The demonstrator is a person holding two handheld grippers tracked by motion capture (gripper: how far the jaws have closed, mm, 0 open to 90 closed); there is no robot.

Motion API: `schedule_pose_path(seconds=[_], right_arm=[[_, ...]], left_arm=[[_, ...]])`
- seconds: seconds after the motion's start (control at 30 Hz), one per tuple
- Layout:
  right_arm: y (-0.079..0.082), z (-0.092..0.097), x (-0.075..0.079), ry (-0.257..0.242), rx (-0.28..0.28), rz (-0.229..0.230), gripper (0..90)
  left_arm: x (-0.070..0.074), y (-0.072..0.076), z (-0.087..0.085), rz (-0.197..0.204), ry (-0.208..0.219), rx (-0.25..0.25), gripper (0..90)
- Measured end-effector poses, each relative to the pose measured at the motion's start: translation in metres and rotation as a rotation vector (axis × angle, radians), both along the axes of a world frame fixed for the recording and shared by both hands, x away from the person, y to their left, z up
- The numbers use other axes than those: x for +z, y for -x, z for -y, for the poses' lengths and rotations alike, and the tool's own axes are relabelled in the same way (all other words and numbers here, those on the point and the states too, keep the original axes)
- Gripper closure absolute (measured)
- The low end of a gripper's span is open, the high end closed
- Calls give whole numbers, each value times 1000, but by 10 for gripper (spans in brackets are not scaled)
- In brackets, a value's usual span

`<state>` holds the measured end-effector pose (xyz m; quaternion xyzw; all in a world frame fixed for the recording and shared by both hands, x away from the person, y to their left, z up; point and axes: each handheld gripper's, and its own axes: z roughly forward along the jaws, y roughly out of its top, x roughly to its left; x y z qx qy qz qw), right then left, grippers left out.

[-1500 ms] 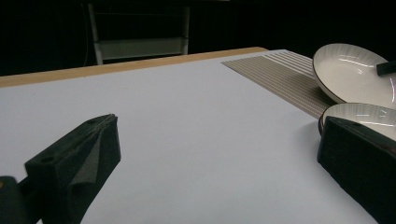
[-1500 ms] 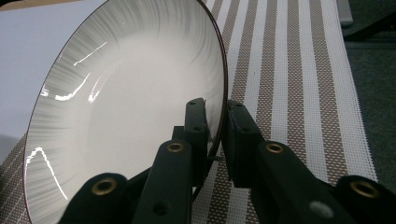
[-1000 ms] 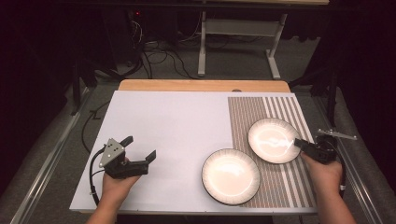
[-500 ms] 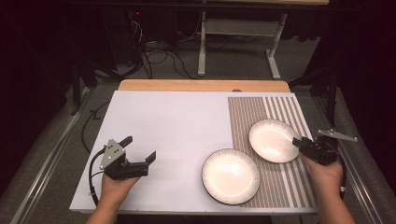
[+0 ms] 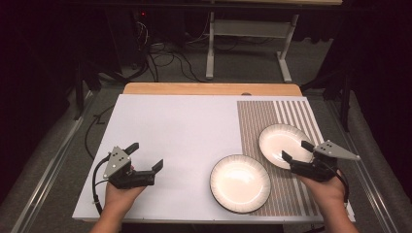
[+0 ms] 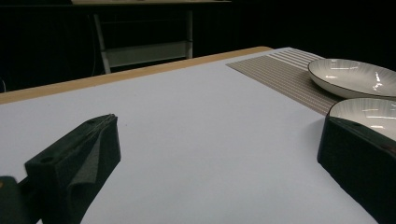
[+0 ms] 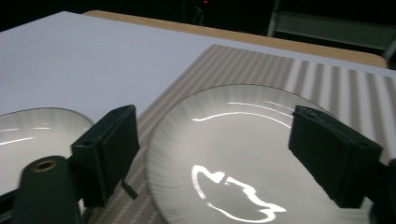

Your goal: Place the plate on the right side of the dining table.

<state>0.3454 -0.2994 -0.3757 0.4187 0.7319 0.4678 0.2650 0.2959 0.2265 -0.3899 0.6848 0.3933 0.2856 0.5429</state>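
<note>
1. The right tool [image 5: 296,151], lower right of the high view, has just been opening; its jaws stand wide and hold nothing, poised at the far plate's [image 5: 284,145] near rim.
2. In the right gripper view the jaws flank that plate [image 7: 233,149]; whether they touch it is unclear, and its lower edge is cut off.
3. The near plate [image 5: 240,183] sits left of it on the striped mat [image 5: 252,121].
4. The left tool [image 5: 145,156], lower left, is open and empty over the bare tabletop [image 5: 184,126].

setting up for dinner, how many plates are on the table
2. The far plate lies on the striped mat in front of the right gripper; the near plate lies half on the mat's left edge.
</note>
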Motion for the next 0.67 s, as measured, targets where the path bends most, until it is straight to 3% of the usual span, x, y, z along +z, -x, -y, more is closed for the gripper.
schedule_pose_path(seconds=[0.13,0.23,0.37,0.67], right_arm=[[10,-17,1,3,51,10,97],[23,-38,2,10,116,21,4],[37,-53,2,10,150,52,4],[43,-58,1,-1,177,57,4]], left_arm=[[1,3,1,10,-14,-3,2],[4,6,6,19,-28,-18,1],[6,10,11,25,-27,-27,1],[5,11,11,24,-26,-26,1]])
